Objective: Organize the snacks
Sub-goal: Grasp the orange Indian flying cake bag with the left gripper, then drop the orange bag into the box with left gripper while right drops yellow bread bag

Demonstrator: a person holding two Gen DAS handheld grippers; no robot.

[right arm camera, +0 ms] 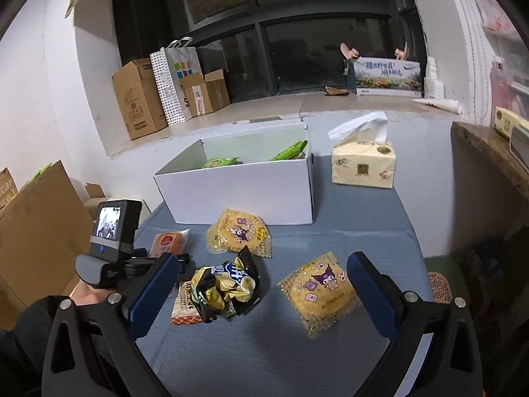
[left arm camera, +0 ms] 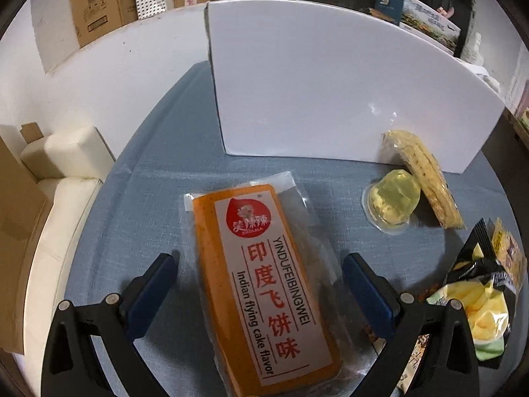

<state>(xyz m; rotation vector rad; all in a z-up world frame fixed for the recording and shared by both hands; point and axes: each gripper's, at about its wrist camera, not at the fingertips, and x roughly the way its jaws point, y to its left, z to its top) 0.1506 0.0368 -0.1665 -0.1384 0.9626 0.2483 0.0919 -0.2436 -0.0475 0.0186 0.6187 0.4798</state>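
Looks like a lived-in home room I'm working in, half used for storage. Cream sofa (left arm camera: 62,165) just beside the left edge of the blue-clothed table (right arm camera: 363,231). Cardboard boxes (right arm camera: 139,99) and a paper shopping bag (right arm camera: 175,79) sit on the ledge under a big dark window (right arm camera: 297,33). Tissue pack (right arm camera: 363,162) near the table's far right corner.

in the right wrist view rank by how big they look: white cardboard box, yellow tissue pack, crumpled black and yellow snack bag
1. White cardboard box, clearly largest.
2 and 3. Yellow tissue pack and crumpled black and yellow snack bag look alike; the bag lies nearer the camera, so their order is unsure.
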